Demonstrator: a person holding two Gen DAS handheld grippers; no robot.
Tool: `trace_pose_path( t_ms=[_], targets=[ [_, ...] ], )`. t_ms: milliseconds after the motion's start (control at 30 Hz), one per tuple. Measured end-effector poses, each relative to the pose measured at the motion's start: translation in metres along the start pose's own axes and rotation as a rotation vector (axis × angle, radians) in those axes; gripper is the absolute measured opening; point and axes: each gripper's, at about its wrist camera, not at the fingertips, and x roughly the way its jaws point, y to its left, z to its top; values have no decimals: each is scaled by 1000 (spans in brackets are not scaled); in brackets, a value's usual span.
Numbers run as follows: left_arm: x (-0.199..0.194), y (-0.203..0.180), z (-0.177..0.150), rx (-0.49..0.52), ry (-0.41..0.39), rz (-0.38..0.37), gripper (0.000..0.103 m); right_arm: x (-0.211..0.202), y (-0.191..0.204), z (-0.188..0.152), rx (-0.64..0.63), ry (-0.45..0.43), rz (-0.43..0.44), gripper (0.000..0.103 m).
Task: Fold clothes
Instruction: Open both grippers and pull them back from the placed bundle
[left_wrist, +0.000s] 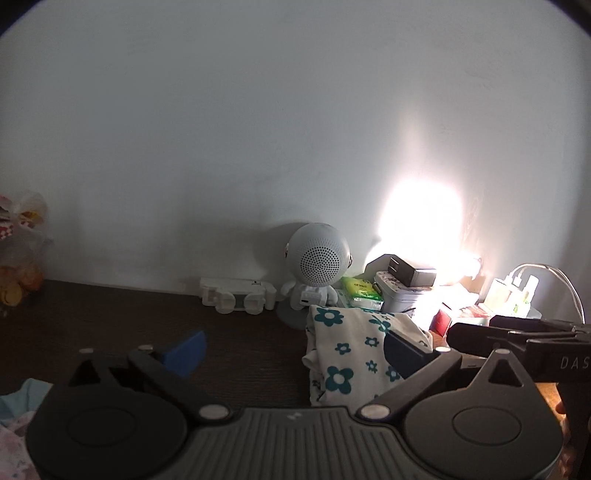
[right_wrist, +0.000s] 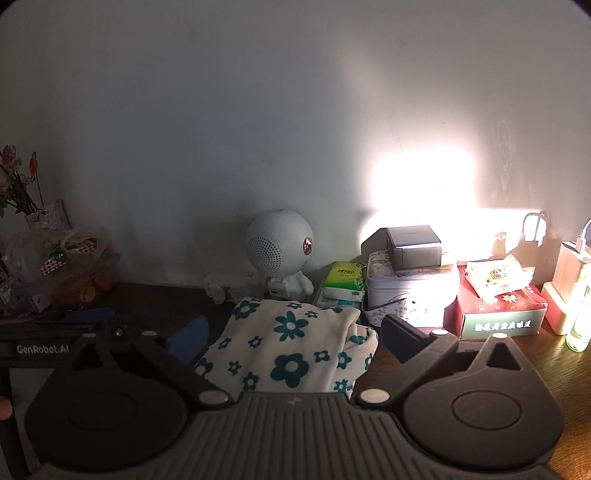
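Observation:
A folded cream garment with teal flowers lies on the dark wooden table, near the wall. My right gripper stands open just in front of it, its blue-padded fingers wide apart on either side of the cloth, not pressing it. In the left wrist view the same garment lies to the right of centre. My left gripper is open too, with its right finger over the cloth's edge and bare table between the fingers. A pale blue and pink cloth shows at the lower left.
Along the wall stand a round white speaker figure, a white plastic piece, tissue packs, a tin with a dark box on it, a red tissue box and chargers. Plastic bags sit at the left.

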Motion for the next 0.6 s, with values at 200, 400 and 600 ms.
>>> trace_pose_path(
  t_ms=[200,400,600],
  targets=[
    [-48,-6,-14,40,-11,31,103,-35,15,-14,34,-8,-17,103],
    [-94,-13,-27,71,-21,30,103,-80,31,-32,108,-22,3,103],
    [-135,-19,-43,57,5,15,103,-129,61,-45,51,-38,-24,103]
  ],
)
